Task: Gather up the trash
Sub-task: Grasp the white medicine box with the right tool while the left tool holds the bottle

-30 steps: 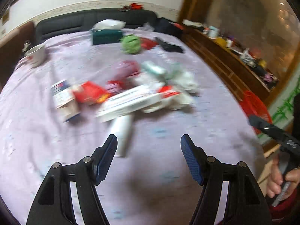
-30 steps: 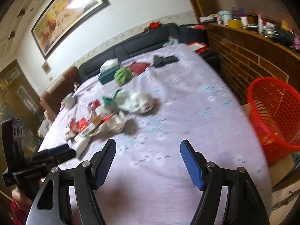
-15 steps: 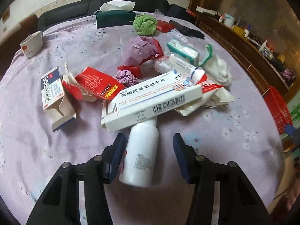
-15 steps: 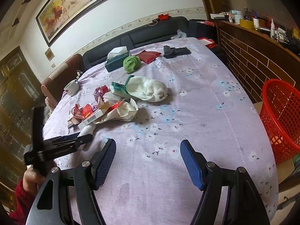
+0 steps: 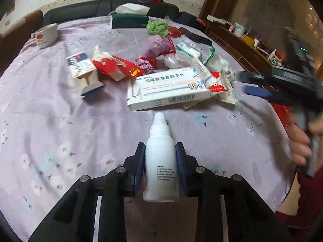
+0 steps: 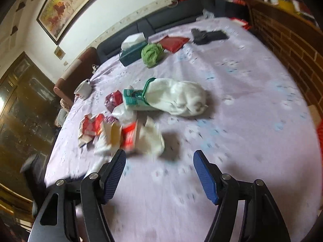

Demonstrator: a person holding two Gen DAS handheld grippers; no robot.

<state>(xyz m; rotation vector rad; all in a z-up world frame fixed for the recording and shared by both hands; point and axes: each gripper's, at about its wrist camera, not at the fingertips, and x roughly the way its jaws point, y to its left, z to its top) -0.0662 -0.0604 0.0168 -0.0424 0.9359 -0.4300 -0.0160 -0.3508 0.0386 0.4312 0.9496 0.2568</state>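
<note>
1. Left wrist view: your left gripper (image 5: 160, 157) is clamped on the white bottle (image 5: 161, 162), both blue pads pressed to its sides.
2. That bottle points nozzle-forward, away from you, above the lilac tablecloth (image 5: 50, 125).
3. Just beyond the nozzle lies the long white box (image 5: 168, 90), printed side up, with its barcode facing you.
4. Against the far right end of that box sits a red-and-white wrapper (image 5: 221, 85).
5. Left of the box are a torn red carton (image 5: 117, 67) and a small blue-and-white box (image 5: 83, 71), near each other.
6. Behind the pile sit crumpled purple paper (image 5: 156, 45), a green cloth ball (image 5: 157, 27) and a dark green tissue box (image 5: 129, 20).
7. A white cup (image 5: 45, 36) stands at the far left, well apart from the pile.
8. Your right gripper (image 5: 254, 84) shows blurred at the right edge of this view, your hand (image 5: 300, 141) on its handle.
9. Right wrist view: your right gripper (image 6: 159, 165) is wide open with nothing between its pads, above the cloth (image 6: 242, 100).
10. Ahead and left of it lies the blurred wrapper pile (image 6: 131, 135), close to the left pad.
11. Farther on, a white sock (image 6: 177, 96) lies against a teal packet (image 6: 133, 98).
12. A black object (image 6: 208, 35) and a red packet (image 6: 173, 42) lie near the far edge.
</note>
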